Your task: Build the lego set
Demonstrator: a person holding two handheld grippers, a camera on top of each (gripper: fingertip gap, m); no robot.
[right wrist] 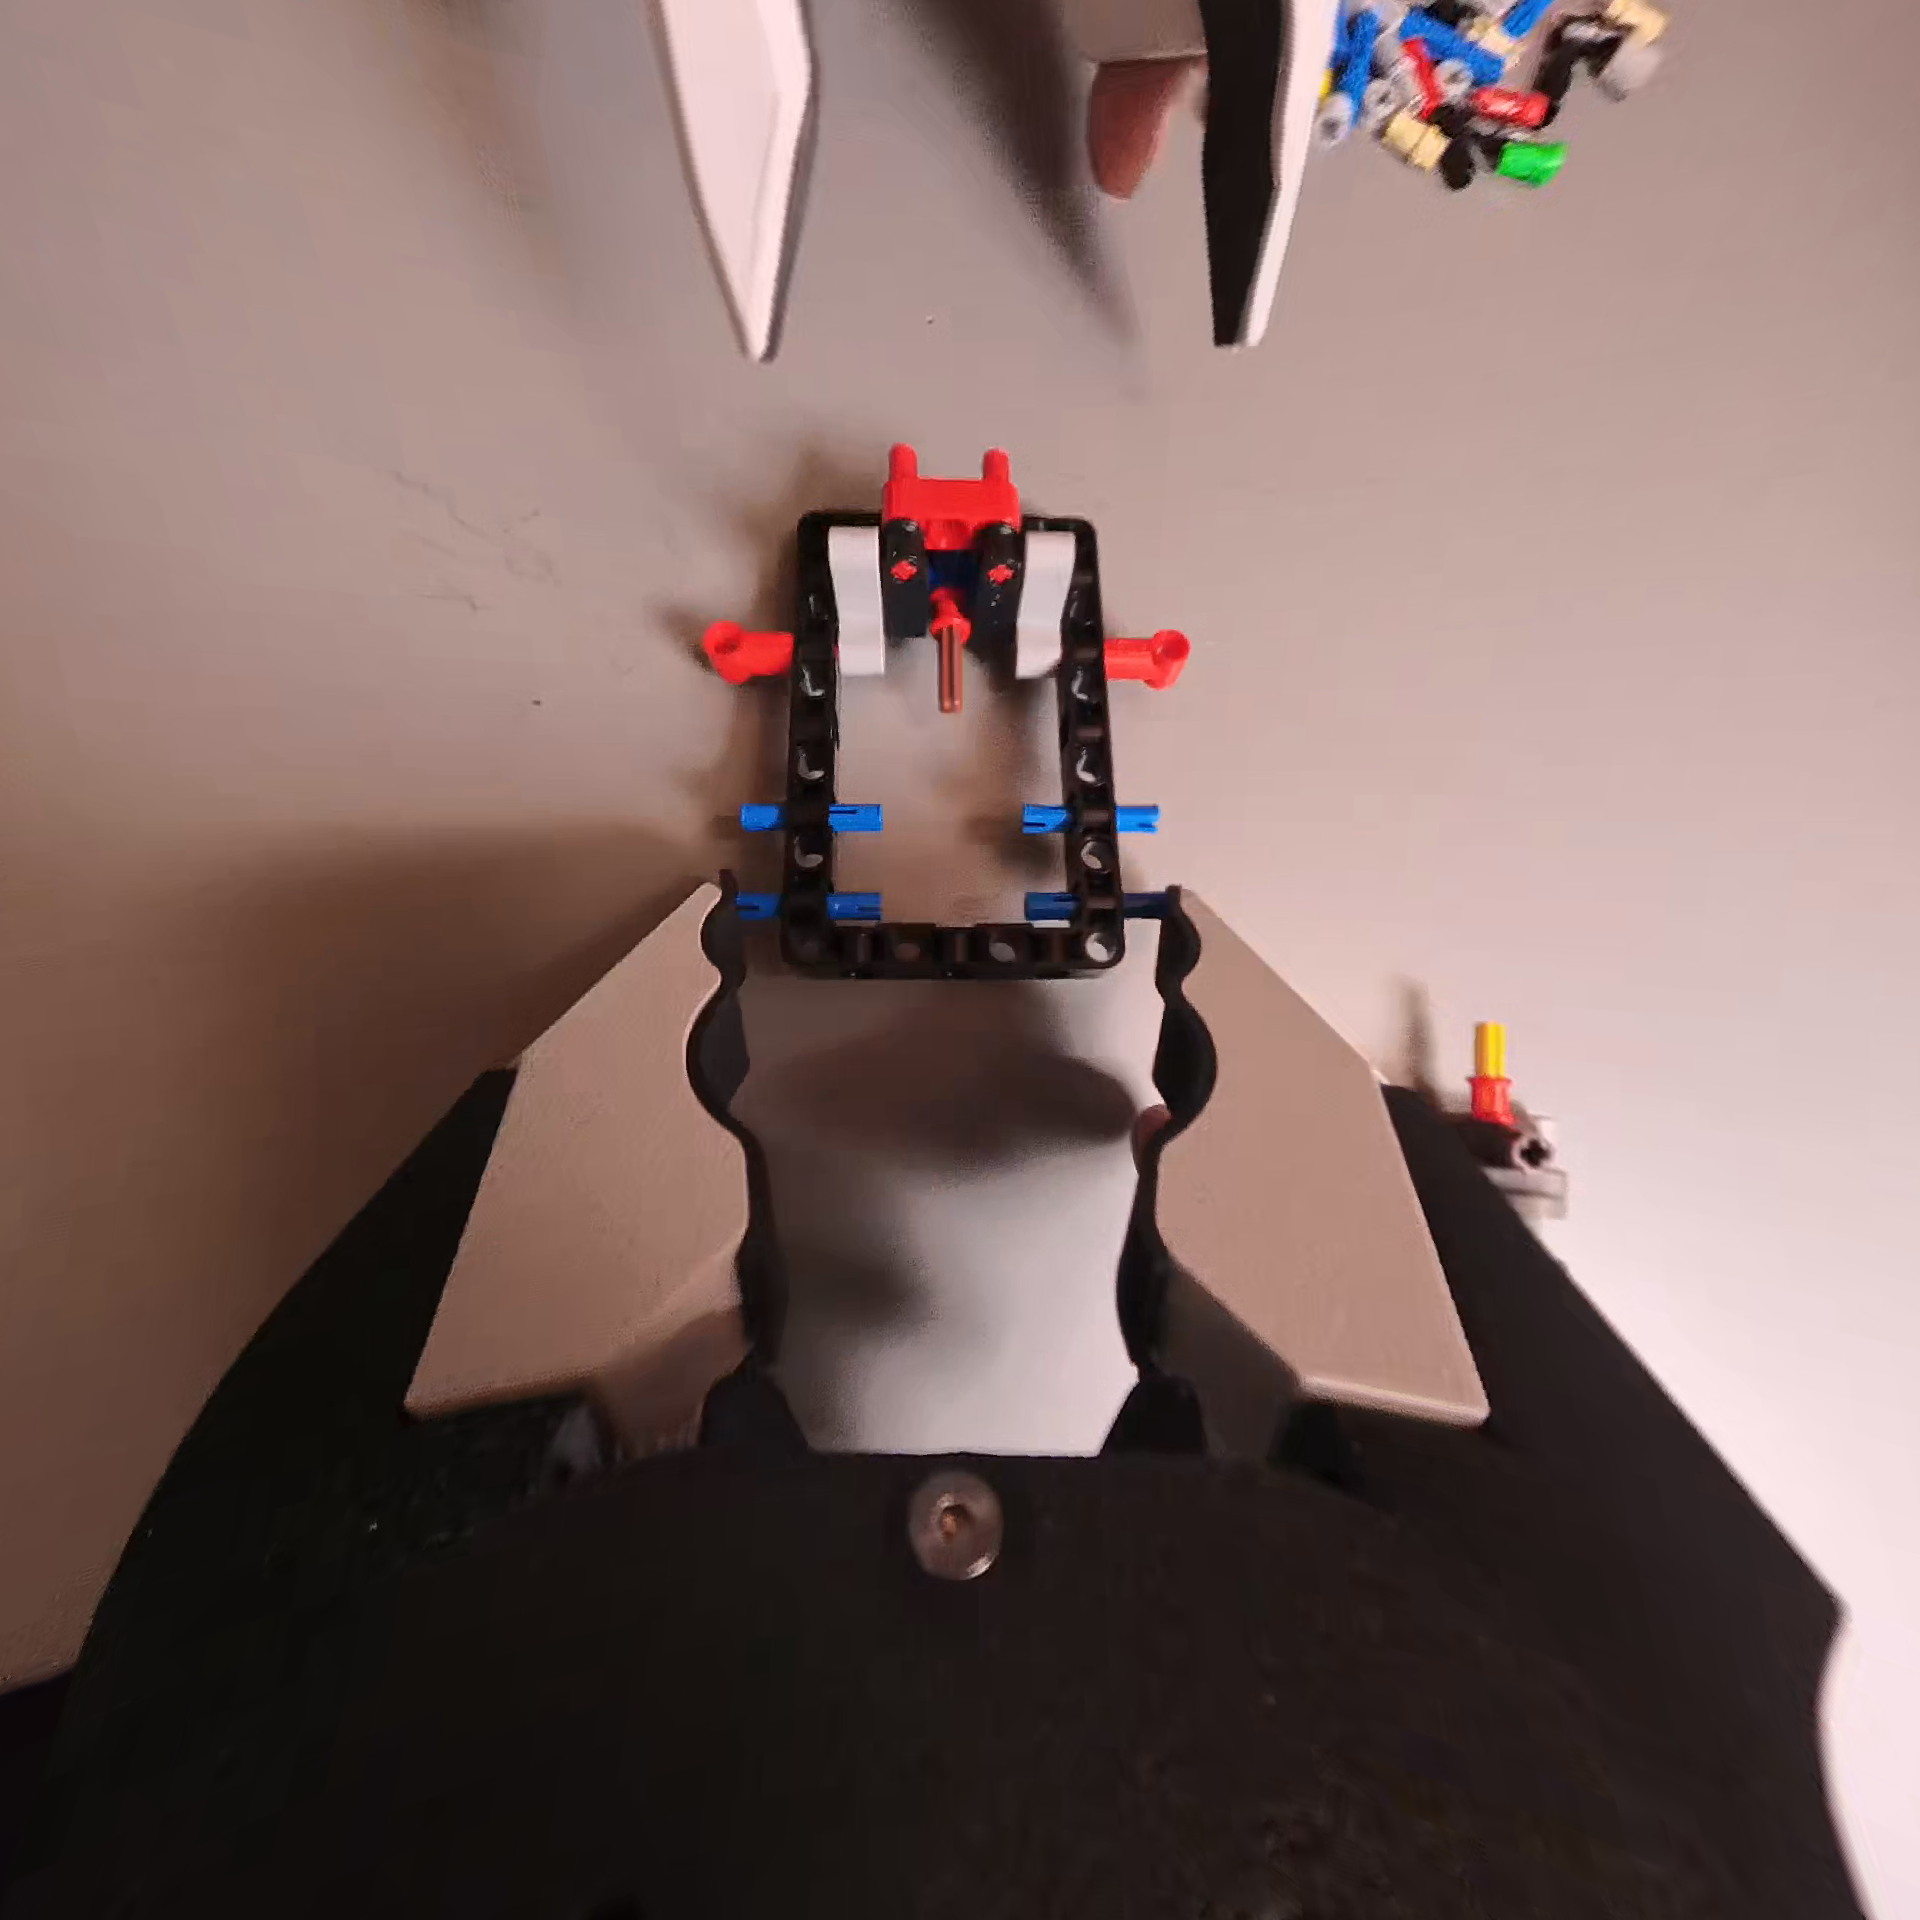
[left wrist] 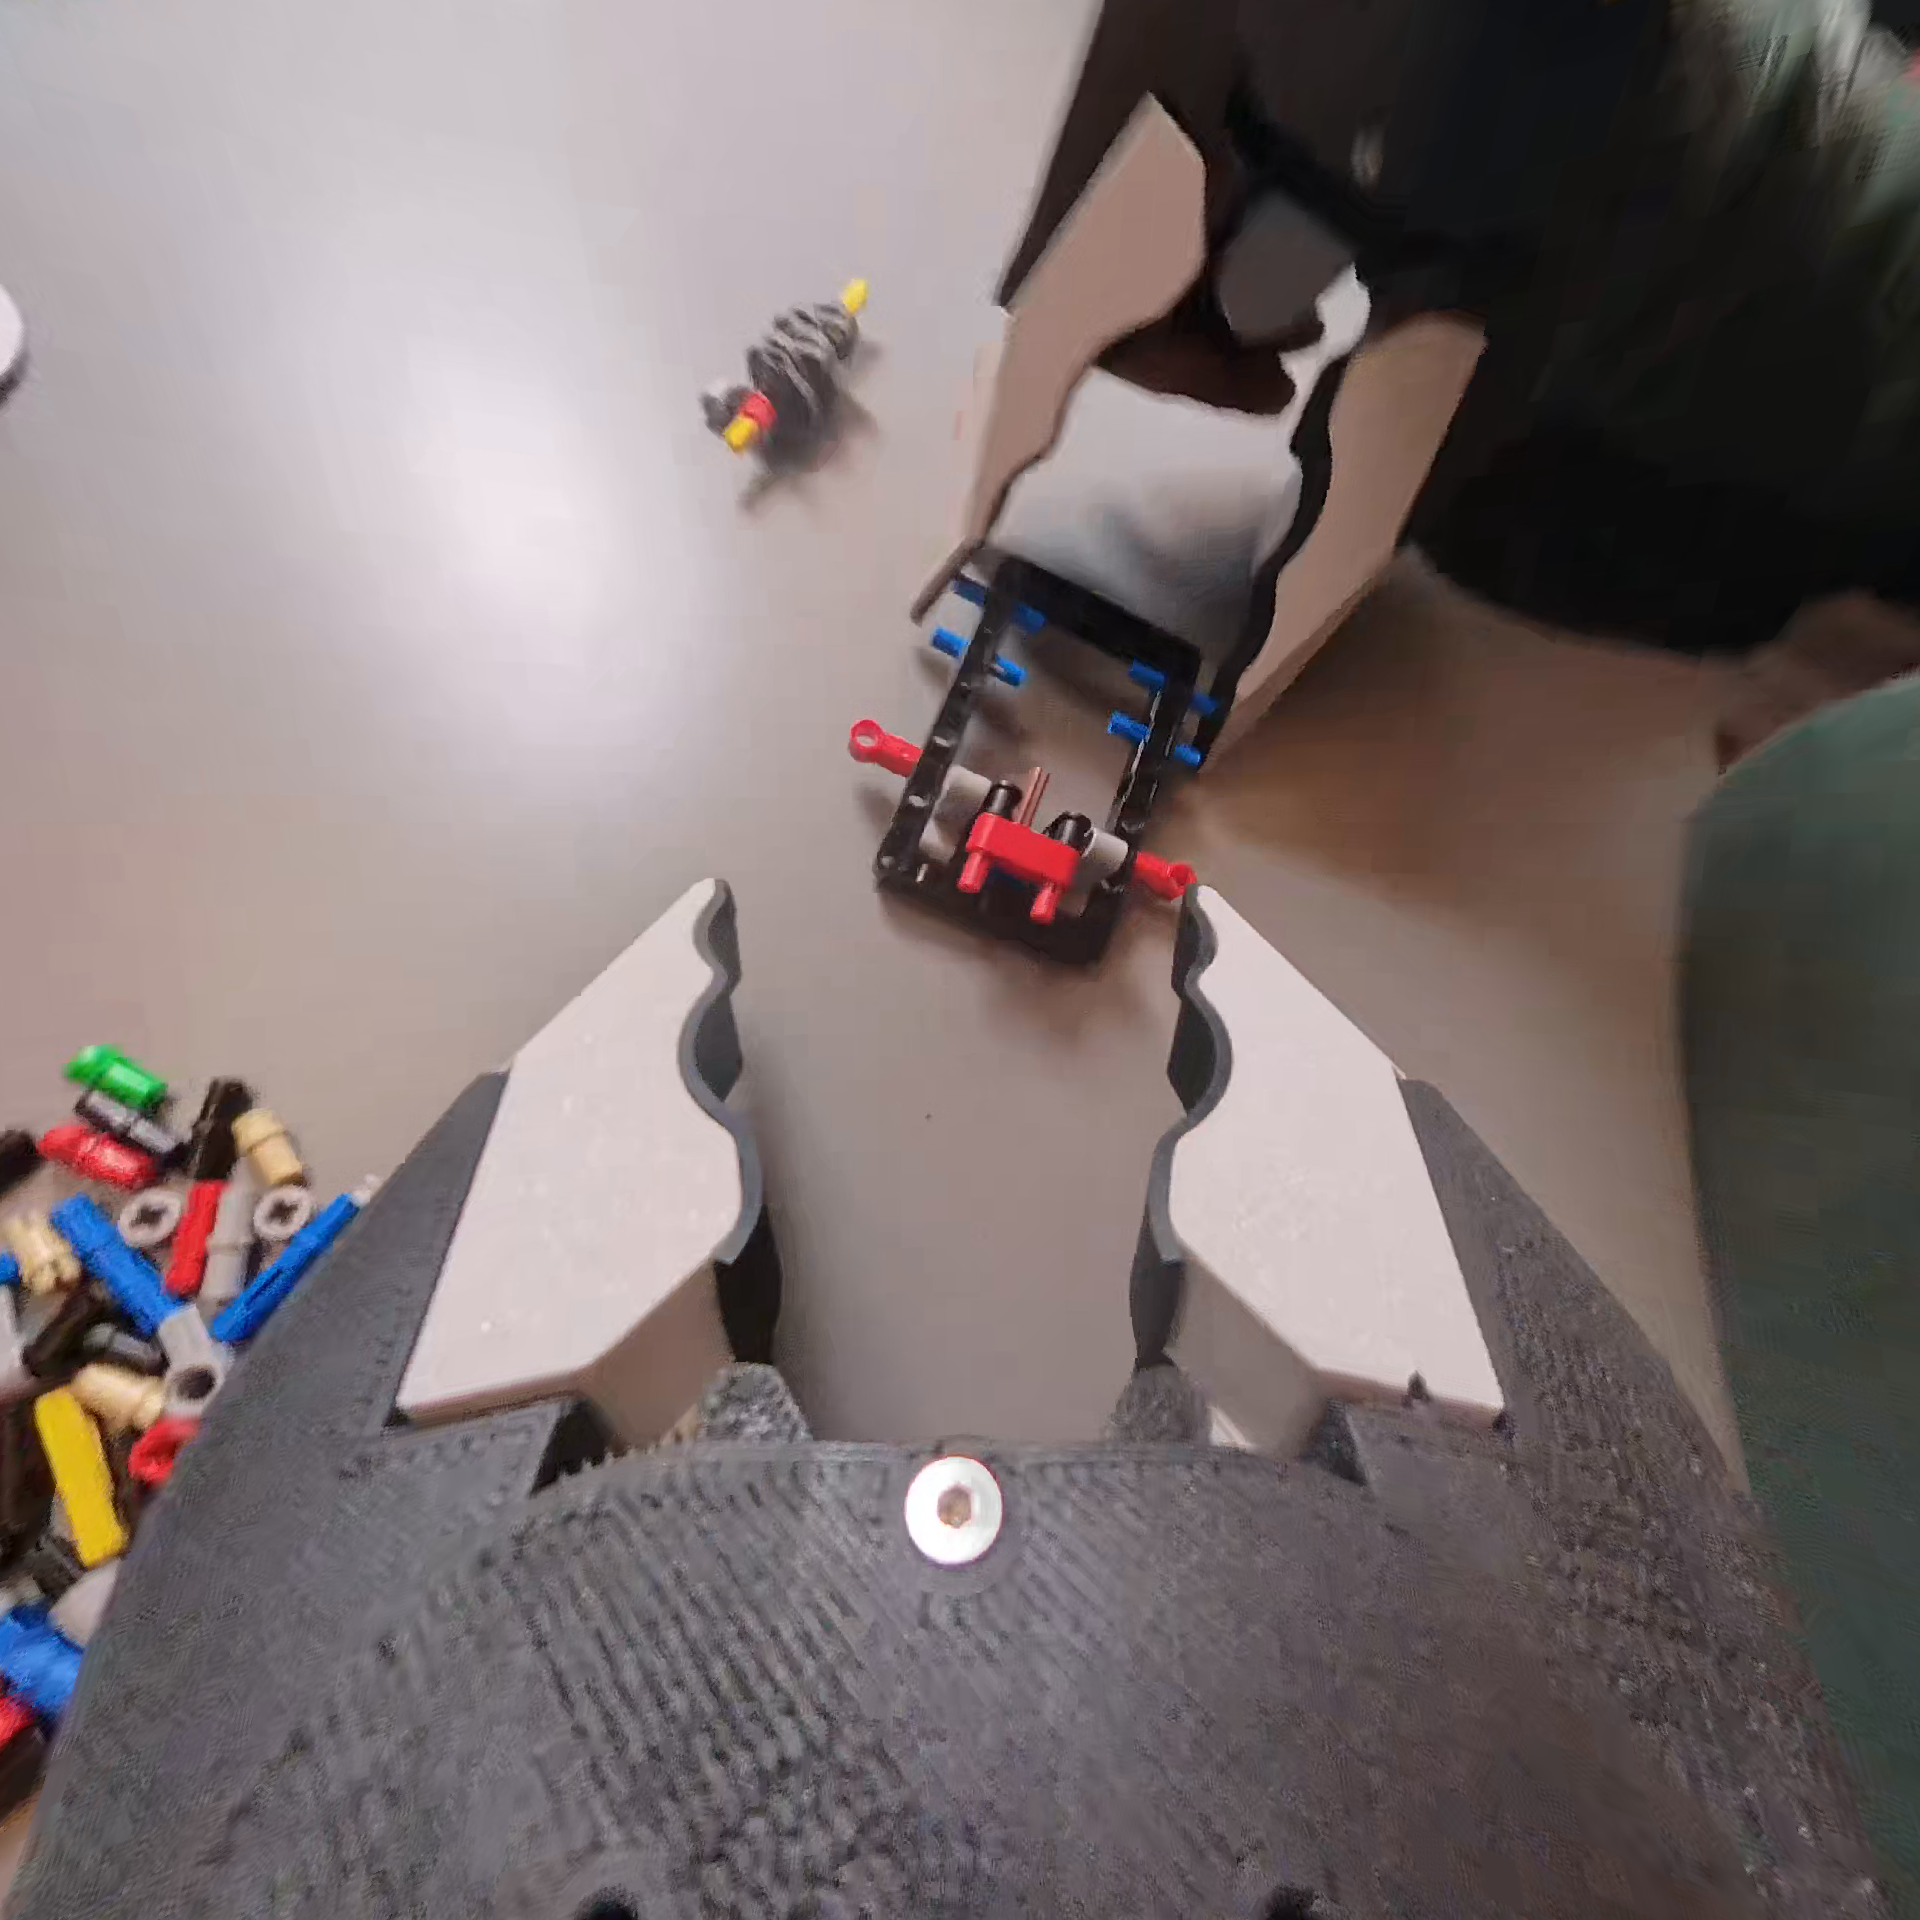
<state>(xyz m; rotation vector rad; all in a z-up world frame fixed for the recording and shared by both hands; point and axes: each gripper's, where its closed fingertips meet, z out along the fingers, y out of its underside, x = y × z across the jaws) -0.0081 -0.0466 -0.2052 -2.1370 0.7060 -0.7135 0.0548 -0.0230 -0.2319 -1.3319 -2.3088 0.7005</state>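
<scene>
A black rectangular lego frame [right wrist: 951, 951] lies flat on the grey table, with blue pins through its sides, red pins sticking out and a red block [right wrist: 951, 499] at its far end. My right gripper [right wrist: 948, 896] is open, its fingertips flanking the frame's near end right at the outer ends of the blue pins [right wrist: 1039, 906]. My left gripper [left wrist: 954, 902] is open and empty, just short of the frame's red-block end [left wrist: 1013, 847]. It also shows in the right wrist view [right wrist: 997, 345]. The frame [left wrist: 940, 748] lies between the two grippers, and the right gripper [left wrist: 1081, 634] stands over its far end.
A pile of loose lego pieces [left wrist: 125, 1268] lies left of my left gripper and shows in the right wrist view [right wrist: 1475, 83]. A small dark sub-assembly with a yellow axle [left wrist: 790, 364] lies apart on the table [right wrist: 1507, 1122]. A green sleeve [left wrist: 1808, 1143] is at the right. There is about 9 centimetres between the tips of the two grippers.
</scene>
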